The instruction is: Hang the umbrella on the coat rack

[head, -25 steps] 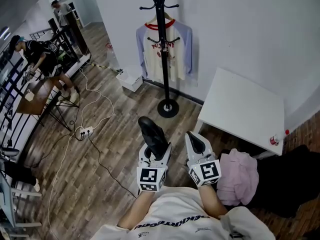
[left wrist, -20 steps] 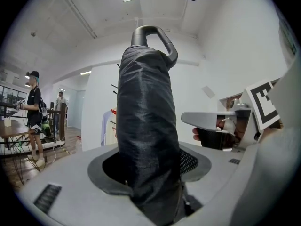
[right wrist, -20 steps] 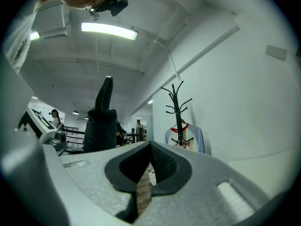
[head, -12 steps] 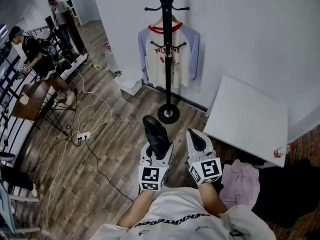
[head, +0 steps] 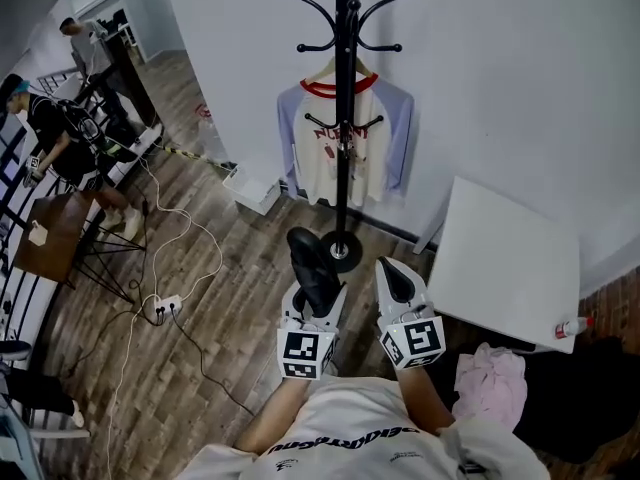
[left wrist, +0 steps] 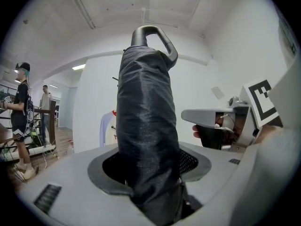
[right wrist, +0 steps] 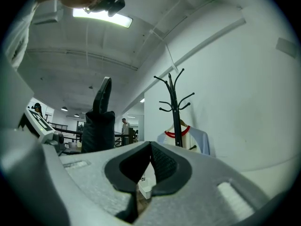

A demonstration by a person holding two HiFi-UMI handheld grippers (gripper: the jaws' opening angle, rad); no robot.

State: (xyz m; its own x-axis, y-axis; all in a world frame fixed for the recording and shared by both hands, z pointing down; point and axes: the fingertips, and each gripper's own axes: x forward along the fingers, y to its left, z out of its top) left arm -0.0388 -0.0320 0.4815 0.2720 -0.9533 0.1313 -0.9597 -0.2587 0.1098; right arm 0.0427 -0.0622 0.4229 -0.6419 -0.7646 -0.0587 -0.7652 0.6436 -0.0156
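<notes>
A folded black umbrella [head: 312,266] stands upright between the jaws of my left gripper [head: 313,296], which is shut on its cloth body. The loop handle [left wrist: 153,36] points up in the left gripper view. My right gripper [head: 393,280] is beside it on the right, shut, with nothing in it. The black coat rack [head: 344,118] stands straight ahead against the white wall, its round base [head: 343,251] just beyond the umbrella's tip. A cream and lavender shirt [head: 345,148] hangs on the rack. The right gripper view shows the rack [right wrist: 174,107] ahead and the umbrella [right wrist: 99,121] to its left.
A white table [head: 510,258] stands on the right with a small bottle [head: 572,326] on its near corner. A pink cloth [head: 490,383] lies on a dark heap below it. A power strip [head: 162,306], cables, a white box [head: 255,183] and people are at the left.
Both grippers have moved forward together toward the coat rack, the umbrella still in the left one. The rack's base now lies just past the umbrella's tip.
</notes>
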